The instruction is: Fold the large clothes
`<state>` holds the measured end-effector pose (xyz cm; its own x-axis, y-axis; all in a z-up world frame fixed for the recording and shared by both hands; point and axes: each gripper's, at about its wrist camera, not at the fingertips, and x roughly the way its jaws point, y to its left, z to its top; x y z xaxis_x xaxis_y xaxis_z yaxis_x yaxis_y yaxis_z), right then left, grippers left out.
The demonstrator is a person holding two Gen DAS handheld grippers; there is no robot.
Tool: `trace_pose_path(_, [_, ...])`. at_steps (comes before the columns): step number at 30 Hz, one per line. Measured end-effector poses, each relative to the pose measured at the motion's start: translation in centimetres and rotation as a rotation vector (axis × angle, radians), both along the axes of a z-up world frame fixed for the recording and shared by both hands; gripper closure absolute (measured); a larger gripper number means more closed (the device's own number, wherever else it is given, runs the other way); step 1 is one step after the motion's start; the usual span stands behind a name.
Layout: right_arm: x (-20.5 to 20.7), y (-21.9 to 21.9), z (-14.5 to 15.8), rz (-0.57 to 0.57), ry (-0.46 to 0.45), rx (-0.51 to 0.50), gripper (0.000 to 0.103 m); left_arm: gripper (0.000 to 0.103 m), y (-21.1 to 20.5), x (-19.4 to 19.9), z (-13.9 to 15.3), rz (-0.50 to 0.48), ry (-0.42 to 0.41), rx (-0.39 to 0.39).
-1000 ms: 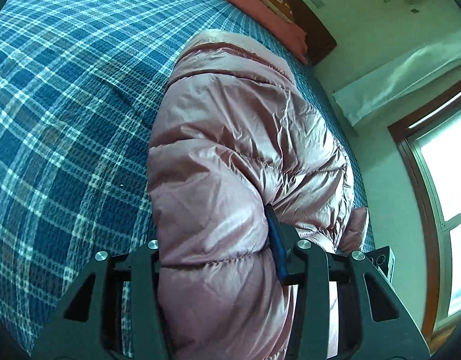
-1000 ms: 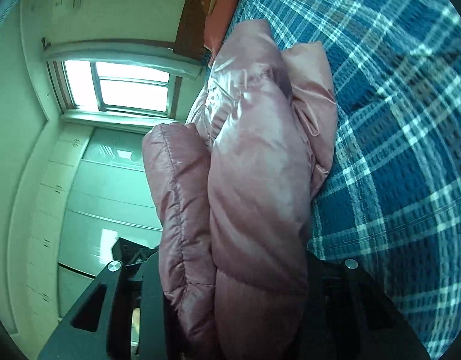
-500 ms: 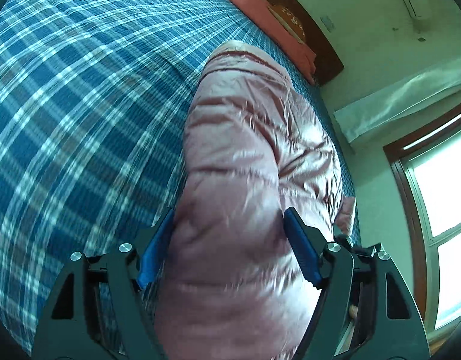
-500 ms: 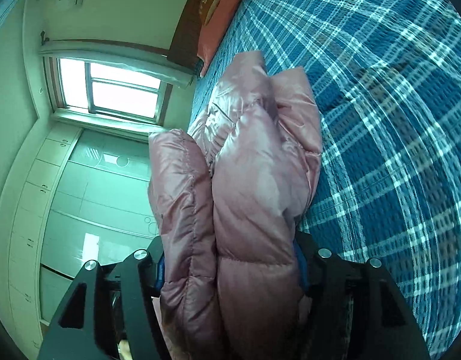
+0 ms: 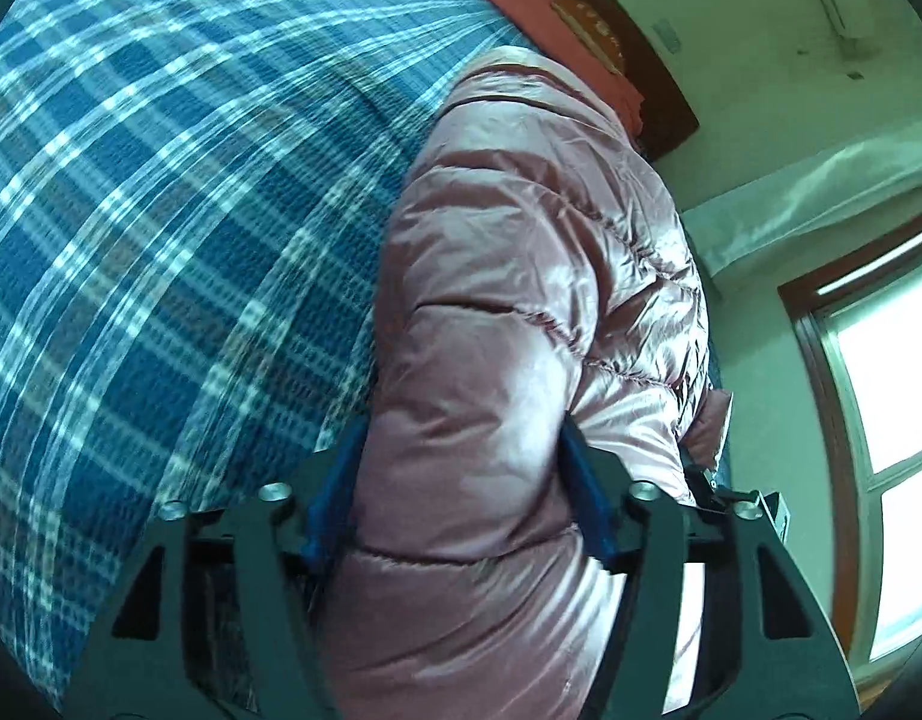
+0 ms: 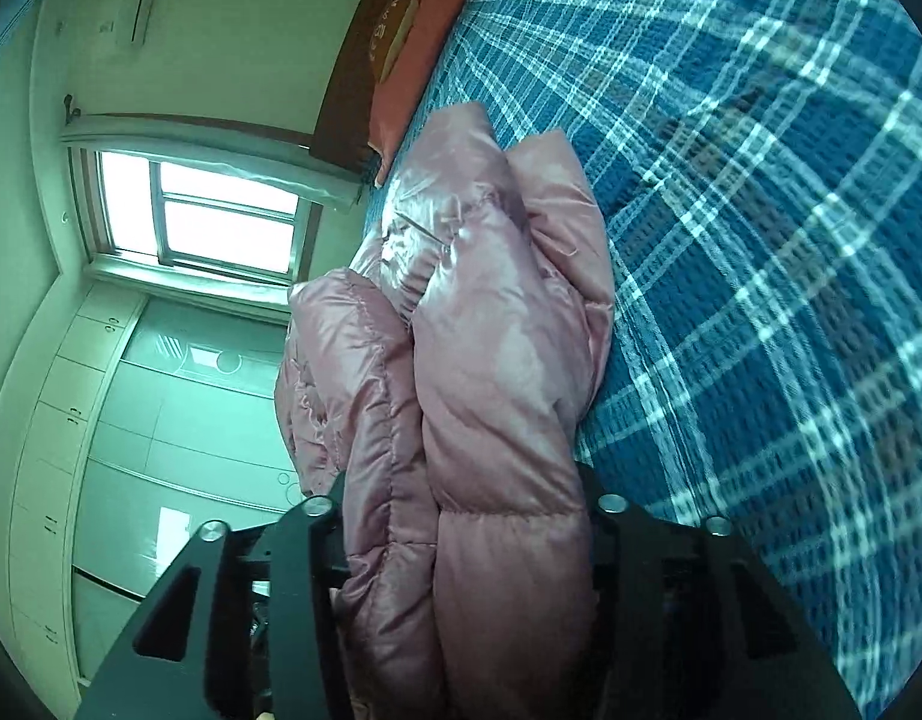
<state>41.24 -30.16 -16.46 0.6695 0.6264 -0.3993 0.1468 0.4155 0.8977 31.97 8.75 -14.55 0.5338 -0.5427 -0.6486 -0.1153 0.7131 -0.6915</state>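
Note:
A shiny pink puffer jacket (image 5: 539,276) lies in a folded bundle on the blue plaid bed (image 5: 161,192). My left gripper (image 5: 461,480) is shut on a thick fold of it, blue pads pressing both sides. In the right wrist view the jacket (image 6: 497,360) fills the middle. My right gripper (image 6: 461,516) is shut on two bunched layers of it near the bed's edge. The fingertips are mostly hidden by fabric.
The plaid bedspread (image 6: 761,240) stretches away to the right. A red pillow (image 6: 425,42) and dark headboard (image 5: 647,78) sit at the far end. A window (image 6: 221,216) and white wardrobe (image 6: 131,420) stand beside the bed.
Both grippers have drawn back and tilted with the jacket held; the left wrist view is motion-blurred. The left jaws, loosely around the fold before, now clamp it.

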Motion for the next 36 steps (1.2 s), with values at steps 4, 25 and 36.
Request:
trace_pose_path(4, [-2.2,-0.2,1.5,-0.002,0.005,-0.041,0.038,0.03,0.8,-1.3,1.0,0.027,0.005,0.027])
trace_pose_path(25, [-17.0,4.4,8.9,-0.02,-0.004,-0.624,0.036,0.012,-2.7,-13.1,7.9,0.025,-0.197,0.596])
trace_pose_path(36, [-21.1,8.4,13.2,-0.047,-0.104,-0.889,0.028,0.01,-3.9,-17.4,11.4,0.072,-0.277,0.728])
